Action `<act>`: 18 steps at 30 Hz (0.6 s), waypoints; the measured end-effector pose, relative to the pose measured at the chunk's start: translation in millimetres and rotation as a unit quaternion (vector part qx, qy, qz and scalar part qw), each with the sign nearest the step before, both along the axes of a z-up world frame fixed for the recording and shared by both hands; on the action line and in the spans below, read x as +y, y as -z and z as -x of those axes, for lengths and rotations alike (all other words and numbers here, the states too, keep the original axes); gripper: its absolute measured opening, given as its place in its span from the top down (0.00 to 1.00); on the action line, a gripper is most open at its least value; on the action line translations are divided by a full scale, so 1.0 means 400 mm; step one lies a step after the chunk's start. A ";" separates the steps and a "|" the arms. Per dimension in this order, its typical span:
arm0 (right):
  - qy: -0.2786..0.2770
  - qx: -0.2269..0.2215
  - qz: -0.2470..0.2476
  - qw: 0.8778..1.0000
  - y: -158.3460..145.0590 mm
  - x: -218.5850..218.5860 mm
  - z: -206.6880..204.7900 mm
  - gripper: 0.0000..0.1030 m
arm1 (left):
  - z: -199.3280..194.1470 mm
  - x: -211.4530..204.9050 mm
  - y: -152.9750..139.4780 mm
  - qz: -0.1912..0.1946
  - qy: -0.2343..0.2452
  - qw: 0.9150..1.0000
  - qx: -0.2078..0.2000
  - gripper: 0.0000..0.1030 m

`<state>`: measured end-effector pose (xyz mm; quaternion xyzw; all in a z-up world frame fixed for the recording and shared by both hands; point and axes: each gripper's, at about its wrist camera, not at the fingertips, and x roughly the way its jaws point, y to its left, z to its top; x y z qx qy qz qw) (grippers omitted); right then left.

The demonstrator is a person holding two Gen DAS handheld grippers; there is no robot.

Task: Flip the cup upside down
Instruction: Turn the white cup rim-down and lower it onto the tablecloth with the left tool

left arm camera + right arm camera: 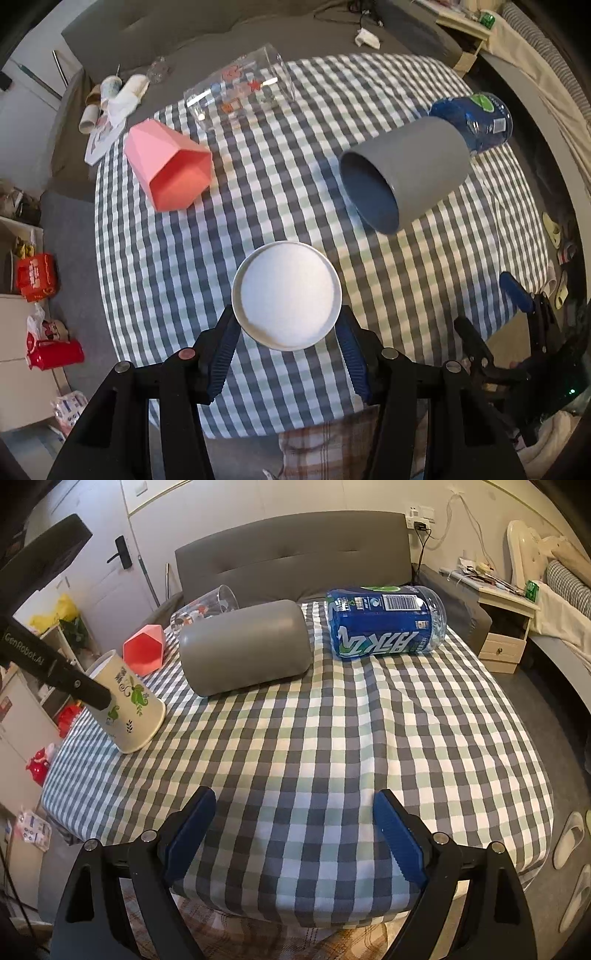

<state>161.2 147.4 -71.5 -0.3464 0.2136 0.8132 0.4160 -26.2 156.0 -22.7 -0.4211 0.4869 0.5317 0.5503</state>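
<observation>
Gripped low centre of left view: paper cup [286, 295] in left gripper [287, 343], base toward camera, bottom-up and tilted. Flip seemingly near done; setting down left. Right gripper [295, 834] wide, empty, over cloth [332, 738].

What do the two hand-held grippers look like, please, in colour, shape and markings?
The left hand-held gripper and the right hand-held gripper look alike: angular black frames with silver round bolt heads, and two fingers faced with ribbed blue pads. One left bolt head looks reddish. White "GenRobot.AI" lettering shows on the left one's black body. No cables or sleeves show.
</observation>
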 end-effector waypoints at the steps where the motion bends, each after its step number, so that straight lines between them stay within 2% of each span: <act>1: -0.002 0.001 0.000 1.000 -0.001 -0.001 0.001 0.15 | 0.000 -0.004 0.000 -0.010 0.002 1.000 0.000 0.46; 6: -0.007 -0.001 -0.013 1.000 -0.018 -0.008 0.009 0.15 | 0.000 -0.022 -0.001 -0.025 0.017 1.000 -0.002 0.42; 11: -0.010 0.002 -0.033 0.999 -0.057 -0.022 0.009 0.15 | 0.018 -0.063 -0.041 -0.062 0.013 0.998 -0.002 0.38; 15: -0.016 0.008 -0.057 0.998 -0.111 -0.041 0.012 0.15 | 0.030 -0.121 -0.088 -0.110 0.003 0.994 -0.004 0.38; 18: -0.022 0.013 -0.077 0.997 -0.152 -0.060 0.017 0.15 | 0.046 -0.184 -0.125 -0.162 -0.019 0.986 -0.023 0.38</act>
